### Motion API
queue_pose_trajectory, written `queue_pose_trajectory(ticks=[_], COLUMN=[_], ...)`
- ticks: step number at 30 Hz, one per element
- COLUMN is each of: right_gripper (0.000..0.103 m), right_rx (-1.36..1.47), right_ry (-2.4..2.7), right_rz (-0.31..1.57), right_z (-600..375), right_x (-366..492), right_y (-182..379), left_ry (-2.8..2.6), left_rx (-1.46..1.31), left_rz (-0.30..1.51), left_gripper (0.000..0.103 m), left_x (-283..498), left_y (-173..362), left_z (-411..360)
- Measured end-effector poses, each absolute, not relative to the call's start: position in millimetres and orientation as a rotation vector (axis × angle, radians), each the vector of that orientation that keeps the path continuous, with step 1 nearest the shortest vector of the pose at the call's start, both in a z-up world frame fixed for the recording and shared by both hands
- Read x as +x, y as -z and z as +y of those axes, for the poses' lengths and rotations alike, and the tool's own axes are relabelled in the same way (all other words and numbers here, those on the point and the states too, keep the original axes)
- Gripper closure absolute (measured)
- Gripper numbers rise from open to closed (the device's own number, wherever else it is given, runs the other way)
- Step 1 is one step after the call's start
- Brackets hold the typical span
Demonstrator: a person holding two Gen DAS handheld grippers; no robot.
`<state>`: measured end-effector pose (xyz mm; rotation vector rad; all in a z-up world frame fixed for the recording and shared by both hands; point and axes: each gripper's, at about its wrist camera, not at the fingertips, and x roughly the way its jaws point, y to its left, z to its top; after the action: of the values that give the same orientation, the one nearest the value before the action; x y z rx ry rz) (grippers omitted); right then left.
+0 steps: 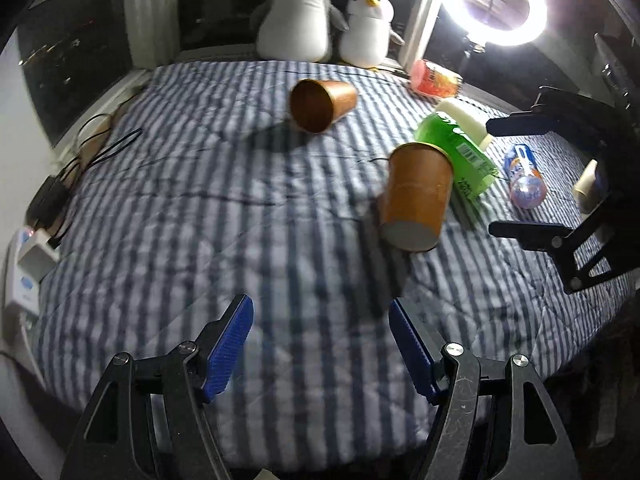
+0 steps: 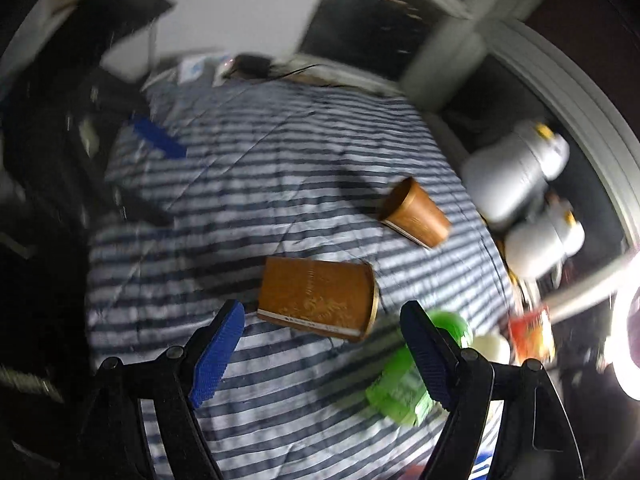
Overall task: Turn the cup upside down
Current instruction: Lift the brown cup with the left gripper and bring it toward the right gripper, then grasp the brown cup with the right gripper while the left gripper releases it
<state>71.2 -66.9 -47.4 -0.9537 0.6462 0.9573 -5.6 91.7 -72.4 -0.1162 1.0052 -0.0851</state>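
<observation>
Two brown paper cups lie on their sides on a blue-and-white striped bed cover (image 1: 200,208). The near cup (image 1: 416,196) points its grey base toward my left gripper; it also shows in the right wrist view (image 2: 316,298), just ahead of my right gripper. The far cup (image 1: 320,104) shows its open mouth; in the right wrist view it (image 2: 414,214) lies further off. My left gripper (image 1: 320,344) is open and empty, short of the near cup. My right gripper (image 2: 322,344) is open and empty, and shows at the right edge of the left wrist view (image 1: 520,176).
A green bottle (image 1: 460,152) lies right behind the near cup, with a white object (image 1: 464,118), a blue can (image 1: 524,180) and a red packet (image 1: 436,78) nearby. Two plush penguins (image 1: 300,12) sit by the window. A ring light (image 1: 500,4) glares. Cables and chargers (image 1: 52,200) are on the left.
</observation>
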Motion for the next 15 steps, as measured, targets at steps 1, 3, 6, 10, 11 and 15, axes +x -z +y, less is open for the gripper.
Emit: queue_pose_trajectory(ticks=[1,3,6,10,11,15], right_gripper=[0.026,0.026,0.026,0.032,0.034,0.035], right_rx=[-0.981,-1.069,-1.250,-1.429,-1.464,-1.580], right_ry=[-0.974,-1.021,-1.041,-1.051,-1.053,-1.075], right_rz=[0.645,0.646,0.618,0.587,0.581,0.553], right_z=[-65,-55,-41,-30,-27,-16], right_x=[71,68,63,62,63,69], right_y=[49,59,76,95,99,114], left_ry=[0.079,0.063,0.043,0.021,0.012,-0.014], left_rx=[-0.123,-0.140,-0.172,-0.218,-0.230,-0.267], left_rz=[1.006,1.006,1.000,1.001,1.000,1.003], left_gripper=[0.029,0.029,0.029,0.029,0.029,0.029], left_x=[-10,-15,-23,-33,-34,-35], left_y=[73,73,74,75,75,79], left_z=[96,104,116,135,139,155])
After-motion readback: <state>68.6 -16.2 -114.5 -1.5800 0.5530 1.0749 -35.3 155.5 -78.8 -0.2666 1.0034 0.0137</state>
